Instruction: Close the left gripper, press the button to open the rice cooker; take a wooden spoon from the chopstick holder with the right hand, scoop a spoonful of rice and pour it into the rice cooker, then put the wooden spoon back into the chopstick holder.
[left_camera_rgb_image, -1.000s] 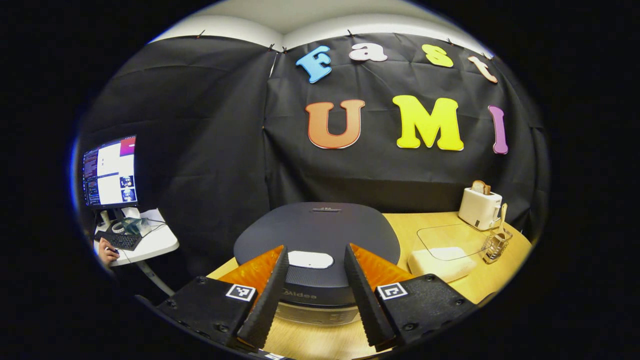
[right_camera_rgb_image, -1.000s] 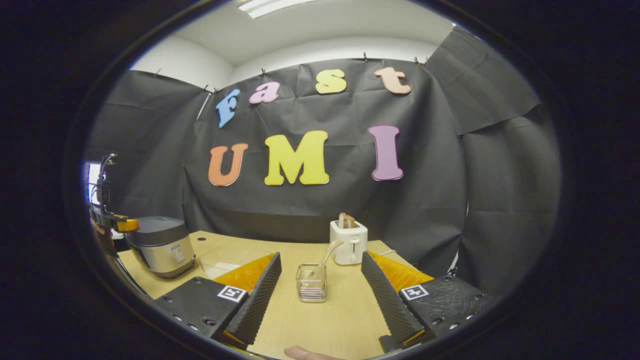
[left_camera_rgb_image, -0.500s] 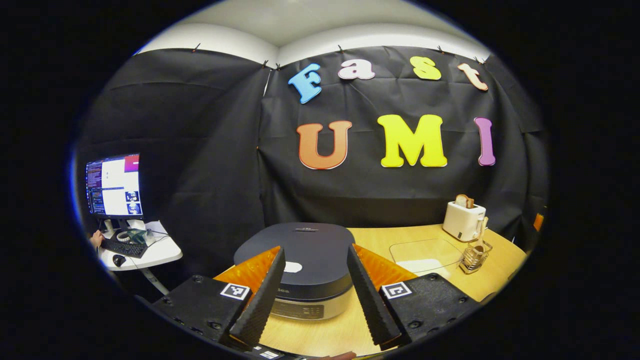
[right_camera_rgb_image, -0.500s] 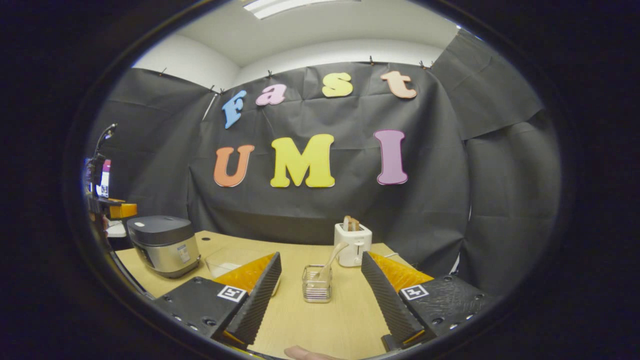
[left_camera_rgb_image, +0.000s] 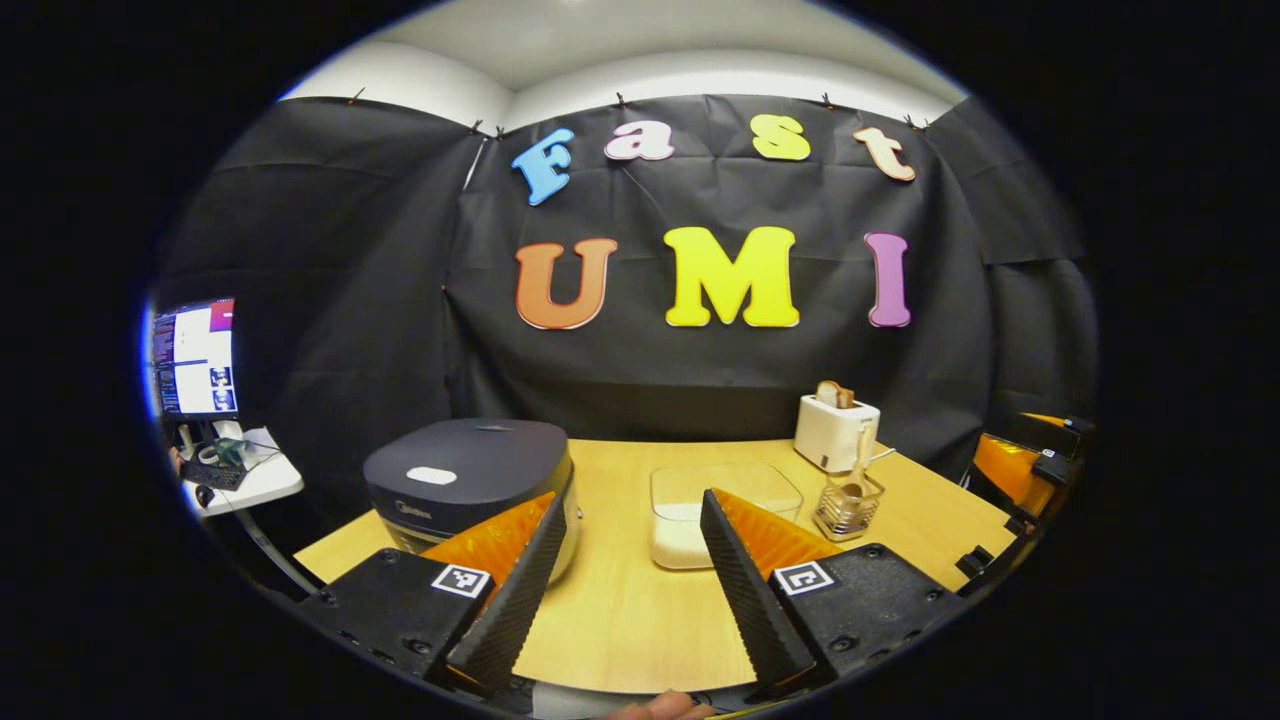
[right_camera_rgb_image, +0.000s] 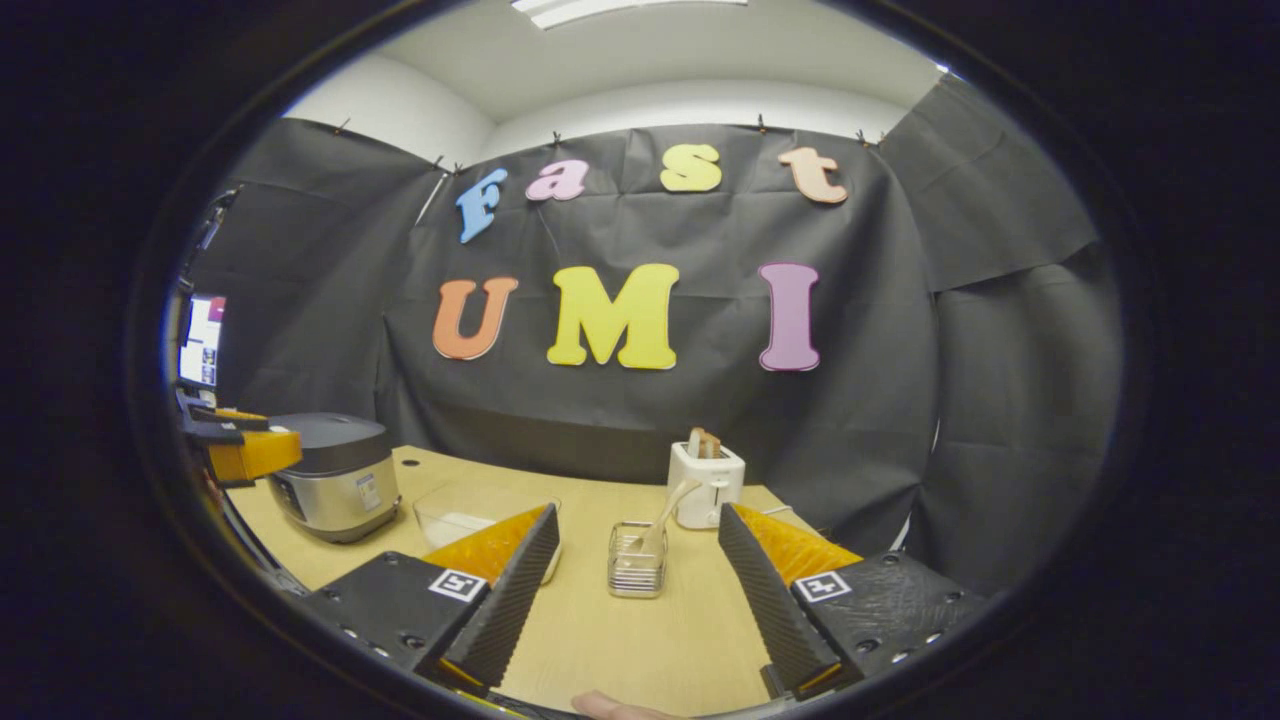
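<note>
Two hand-held grippers are hovering over a light wooden bench (left_camera_rgb_image: 620, 610), both with fingers spread wide and nothing between them. In the left gripper view, the left hand-held gripper (left_camera_rgb_image: 625, 610) is hanging above the near edge of the bench, its fingers apart and gripping nothing. Just beyond its left finger, the dark-lidded, silver-bodied rice cooker (left_camera_rgb_image: 468, 478) is sitting on the left part of the bench with its lid down. Right of the cooker, a clear rectangular container of white rice (left_camera_rgb_image: 715, 500) is standing partly behind the right finger. Further right, the clear chopstick holder (left_camera_rgb_image: 846, 508) is standing upright with the pale wooden spoon (left_camera_rgb_image: 860, 462) leaning in it, and a white toaster (left_camera_rgb_image: 836, 432) with bread in its slots is sitting just behind. The right hand-held gripper (left_camera_rgb_image: 1020, 465) is showing at the far right edge.

In the right gripper view, the right hand-held gripper (right_camera_rgb_image: 630, 600) is pointing straight at the chopstick holder (right_camera_rgb_image: 636, 560), which is standing between its spread fingers but well apart from them. The wooden spoon (right_camera_rgb_image: 668, 508) is tilting toward the toaster (right_camera_rgb_image: 706, 484). The rice cooker (right_camera_rgb_image: 335, 478) is resting at the far left, with the left hand-held gripper (right_camera_rgb_image: 245, 452) just beside it.
</note>
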